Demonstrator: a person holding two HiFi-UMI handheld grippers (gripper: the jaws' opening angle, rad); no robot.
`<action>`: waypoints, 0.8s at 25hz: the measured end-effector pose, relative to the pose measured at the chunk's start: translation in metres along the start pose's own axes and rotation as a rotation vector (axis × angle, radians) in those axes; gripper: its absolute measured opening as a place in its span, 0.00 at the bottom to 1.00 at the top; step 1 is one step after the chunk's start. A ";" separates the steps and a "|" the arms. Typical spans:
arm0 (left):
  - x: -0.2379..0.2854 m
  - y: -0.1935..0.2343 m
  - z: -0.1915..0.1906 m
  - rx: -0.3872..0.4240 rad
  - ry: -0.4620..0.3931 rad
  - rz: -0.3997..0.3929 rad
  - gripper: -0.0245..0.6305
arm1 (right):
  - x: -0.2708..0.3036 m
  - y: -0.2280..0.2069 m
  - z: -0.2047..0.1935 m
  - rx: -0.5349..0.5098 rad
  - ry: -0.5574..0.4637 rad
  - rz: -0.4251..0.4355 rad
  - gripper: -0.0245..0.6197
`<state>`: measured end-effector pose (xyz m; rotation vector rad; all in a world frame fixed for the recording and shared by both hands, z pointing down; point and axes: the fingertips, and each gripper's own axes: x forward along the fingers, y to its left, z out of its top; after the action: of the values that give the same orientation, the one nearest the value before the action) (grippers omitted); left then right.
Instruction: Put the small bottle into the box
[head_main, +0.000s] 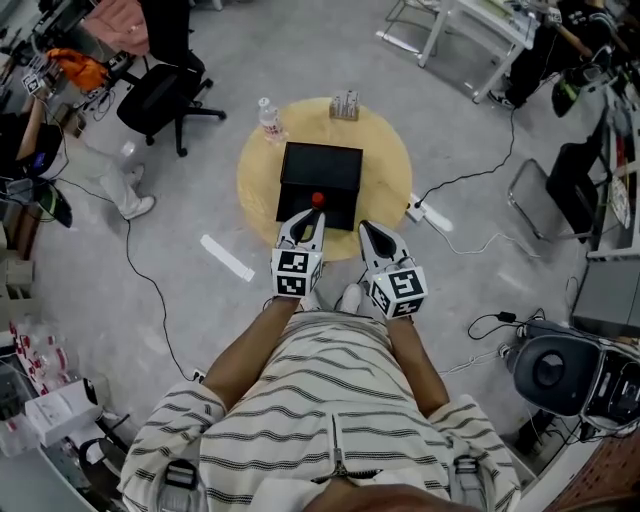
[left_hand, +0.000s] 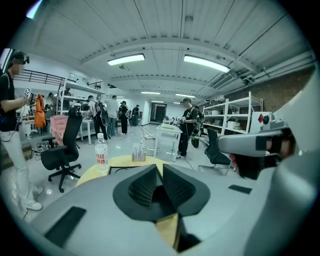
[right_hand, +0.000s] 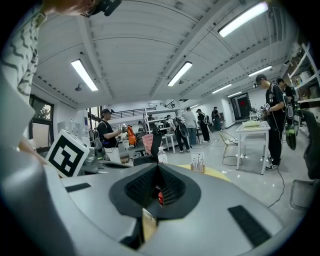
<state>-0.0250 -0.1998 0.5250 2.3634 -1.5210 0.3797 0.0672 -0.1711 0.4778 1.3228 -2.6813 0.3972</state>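
A small red-topped bottle (head_main: 318, 199) shows at the near part of the black box (head_main: 320, 165) on the round yellow table (head_main: 255, 190). I cannot tell whether it is inside the box or in front of it. My left gripper (head_main: 310, 212) hangs just short of it. In the left gripper view its jaws (left_hand: 161, 169) stand almost together with nothing between them. My right gripper (head_main: 364, 228) is beside it, shut and empty. The red top (right_hand: 160, 198) shows through the slit of the right gripper (right_hand: 158, 167).
A water bottle (head_main: 268, 118) and a small rack (head_main: 344, 105) stand at the table's far edge. A black office chair (head_main: 160, 90) is at the far left. A power strip (head_main: 430, 215) with cables lies right of the table, and a white strip (head_main: 228, 258) lies on the floor at the left.
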 end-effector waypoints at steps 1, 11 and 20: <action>-0.002 -0.001 0.002 0.012 -0.004 -0.007 0.11 | 0.001 0.000 0.001 0.010 -0.004 0.002 0.06; -0.028 -0.012 0.016 0.042 -0.051 -0.055 0.07 | -0.001 0.003 0.008 0.065 -0.032 0.020 0.06; -0.045 -0.024 0.028 0.058 -0.096 -0.066 0.07 | -0.002 0.007 0.011 0.026 -0.037 0.030 0.06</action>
<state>-0.0199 -0.1633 0.4799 2.5024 -1.4879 0.3032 0.0626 -0.1686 0.4659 1.3116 -2.7378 0.4170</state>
